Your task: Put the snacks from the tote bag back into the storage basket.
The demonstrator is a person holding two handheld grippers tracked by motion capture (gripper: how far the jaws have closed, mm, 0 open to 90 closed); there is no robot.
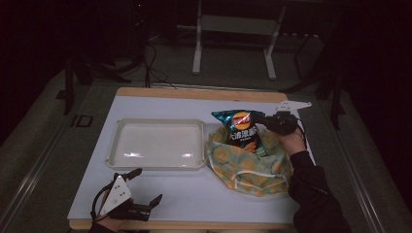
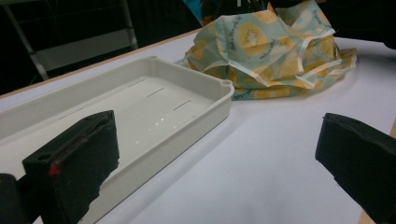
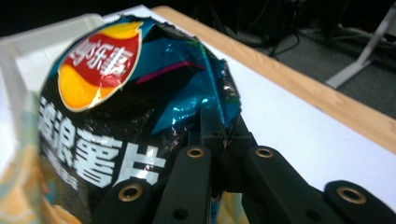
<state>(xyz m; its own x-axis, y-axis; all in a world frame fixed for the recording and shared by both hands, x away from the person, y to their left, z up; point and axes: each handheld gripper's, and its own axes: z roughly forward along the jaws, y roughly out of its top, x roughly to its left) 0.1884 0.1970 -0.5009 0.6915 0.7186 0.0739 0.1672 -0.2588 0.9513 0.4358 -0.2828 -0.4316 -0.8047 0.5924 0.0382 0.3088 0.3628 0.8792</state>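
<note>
Dark surroundings frame a white-topped table (image 1: 194,194). Near its right side a chip bag (image 1: 243,132) is held upright, long axis near vertical, logo end up, lower end inside a yellow patterned cloth bag (image 1: 250,167). Its upper edge is clamped by the right gripper (image 1: 268,121). A straight, slow lift is advised so the cloth is not dragged. Beside it sits a tray (image 1: 155,162); the left gripper (image 1: 145,187) is spread wide and holds nothing.

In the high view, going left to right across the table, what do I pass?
Left tool at the near edge, open → empty white tray → yellow patterned cloth bag with the chip bag rising out of it → right tool, shut on the chip bag's top edge.
</note>
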